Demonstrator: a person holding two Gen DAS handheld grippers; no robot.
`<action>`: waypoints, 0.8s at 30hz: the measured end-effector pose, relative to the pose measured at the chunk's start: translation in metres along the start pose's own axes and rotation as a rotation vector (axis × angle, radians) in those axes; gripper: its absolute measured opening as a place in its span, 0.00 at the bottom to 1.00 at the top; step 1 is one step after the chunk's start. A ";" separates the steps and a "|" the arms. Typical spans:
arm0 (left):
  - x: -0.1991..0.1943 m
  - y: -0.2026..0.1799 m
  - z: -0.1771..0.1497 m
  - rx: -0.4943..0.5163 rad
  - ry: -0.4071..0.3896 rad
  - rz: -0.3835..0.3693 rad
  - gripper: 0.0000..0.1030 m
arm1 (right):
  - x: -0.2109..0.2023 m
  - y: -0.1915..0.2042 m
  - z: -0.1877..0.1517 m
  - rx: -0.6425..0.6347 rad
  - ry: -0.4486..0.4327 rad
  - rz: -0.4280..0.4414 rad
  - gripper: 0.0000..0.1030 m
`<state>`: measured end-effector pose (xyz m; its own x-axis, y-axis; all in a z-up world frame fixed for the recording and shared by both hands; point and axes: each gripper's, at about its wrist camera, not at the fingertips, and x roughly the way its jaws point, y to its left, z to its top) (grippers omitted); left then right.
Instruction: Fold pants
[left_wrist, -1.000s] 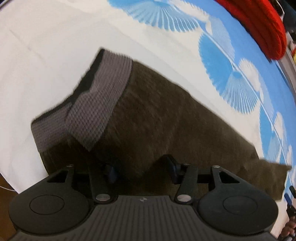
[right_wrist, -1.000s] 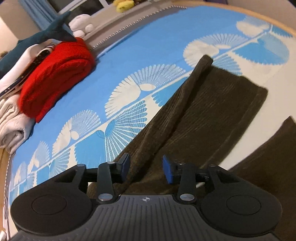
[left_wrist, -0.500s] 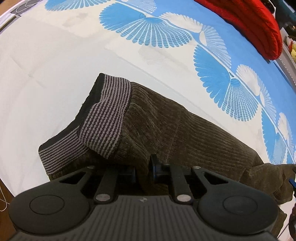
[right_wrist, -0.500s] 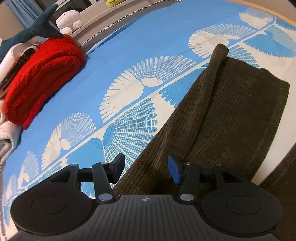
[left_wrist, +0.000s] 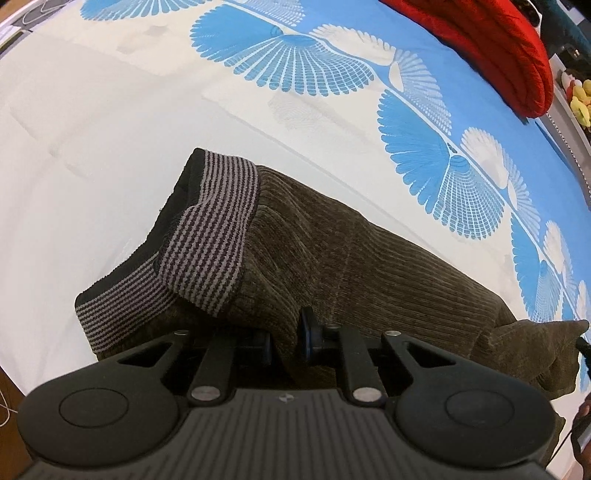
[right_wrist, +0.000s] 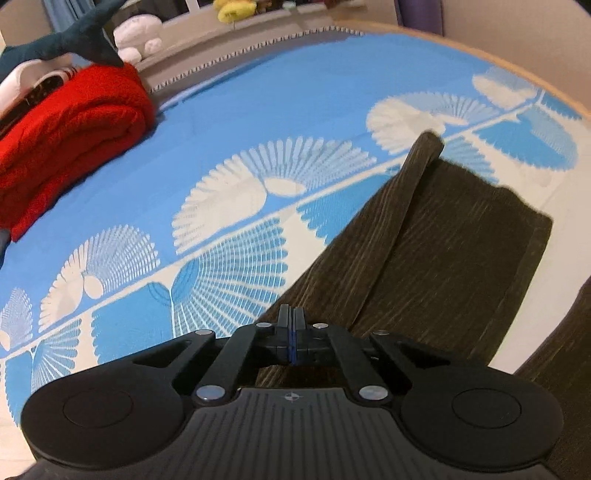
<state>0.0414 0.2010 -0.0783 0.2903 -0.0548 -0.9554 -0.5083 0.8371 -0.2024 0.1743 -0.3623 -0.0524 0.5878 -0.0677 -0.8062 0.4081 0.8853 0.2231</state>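
While both sets of jaws are clenched, each grips a fold of the one pair of brown corduroy pants (left_wrist: 362, 266) that lies on the bed. Nearest in the left wrist view, the left gripper (left_wrist: 287, 338) pinches a raised ridge of the cloth between its blue pads, just behind the striped grey-and-black waistband (left_wrist: 218, 240), which is partly turned over on itself. Nearest in the right wrist view, the right gripper (right_wrist: 292, 332) has its two fingers pressed together, apparently nipping the edge of a pant leg (right_wrist: 436, 240); the cloth between the pads cannot be made out. That leg stretches away from the gripper, with a long lengthwise fold along its left side and its hem at the far end. Under the pants lies one bedspread (right_wrist: 229, 147), white on the near side and blue with white fan patterns farther off. Beyond, at the far edge of the bed, sits one folded red blanket (right_wrist: 70, 136). Behind it rest one dark shark plush (right_wrist: 70, 40), one white plush toy (right_wrist: 135, 37) and a yellow plush (right_wrist: 236, 8) on a ledge.
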 end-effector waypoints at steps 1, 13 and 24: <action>-0.001 0.000 0.000 0.001 -0.002 -0.001 0.16 | -0.005 -0.002 0.002 0.001 -0.015 0.001 0.00; -0.013 0.000 -0.010 0.005 -0.026 0.001 0.17 | -0.056 -0.058 -0.001 -0.028 0.038 0.147 0.03; -0.001 0.001 -0.008 -0.048 0.042 -0.021 0.45 | -0.041 -0.040 -0.006 -0.006 0.068 0.164 0.49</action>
<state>0.0345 0.1973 -0.0789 0.2675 -0.0955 -0.9588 -0.5414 0.8083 -0.2316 0.1292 -0.3925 -0.0314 0.5972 0.1094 -0.7946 0.3064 0.8844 0.3521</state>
